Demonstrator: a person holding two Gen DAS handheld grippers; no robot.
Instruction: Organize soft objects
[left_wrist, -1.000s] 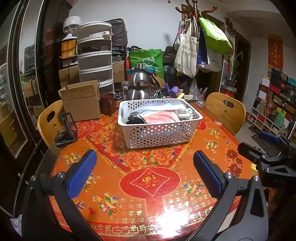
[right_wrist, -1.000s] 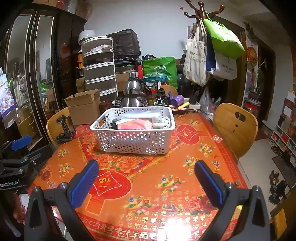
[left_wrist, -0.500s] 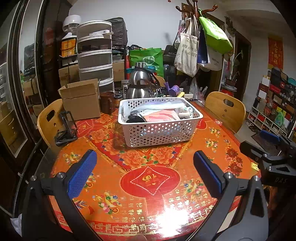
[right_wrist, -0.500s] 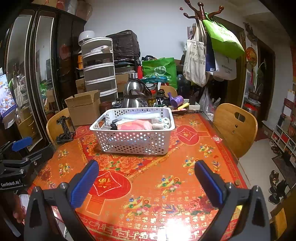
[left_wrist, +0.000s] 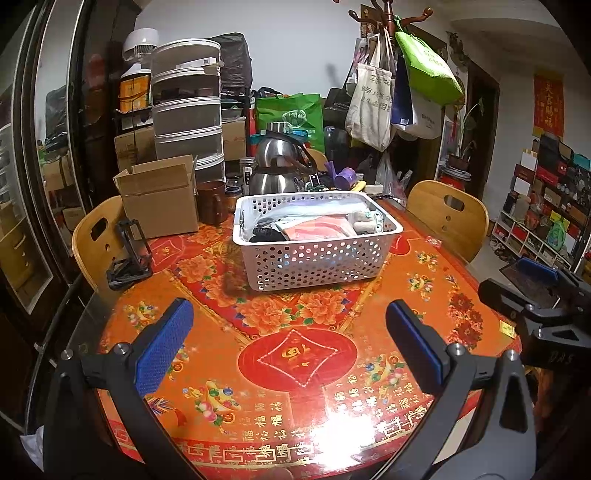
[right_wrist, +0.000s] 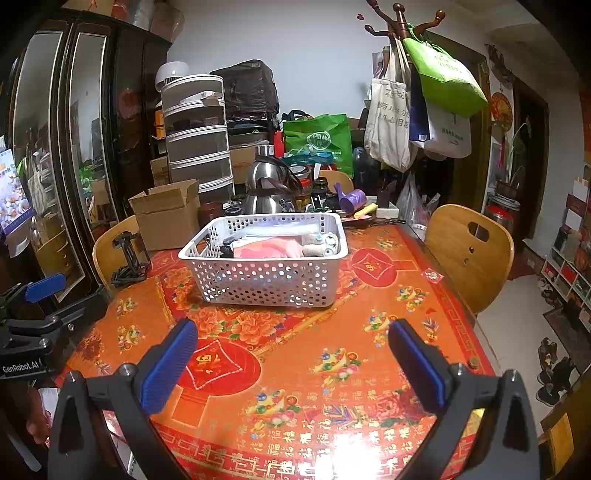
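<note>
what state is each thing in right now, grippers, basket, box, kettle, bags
left gripper: open, empty, above the table
right gripper: open, empty, above the table
white basket: upright on the table, holding folded soft items
cardboard box: upright, flaps open
steel kettle: upright behind the basket, lid on
tote bags: hanging from the coat rack
phone stand: unfolded, nothing on it

Clutter around the red-and-orange patterned surface (left_wrist: 295, 354)

A cardboard box (left_wrist: 159, 199), brown mug (left_wrist: 211, 202) and steel kettle (left_wrist: 276, 166) stand at its far side; a black stand (left_wrist: 129, 251) sits left; wooden chairs (right_wrist: 469, 251) flank it; bags hang on a coat rack (right_wrist: 399, 22).
</note>
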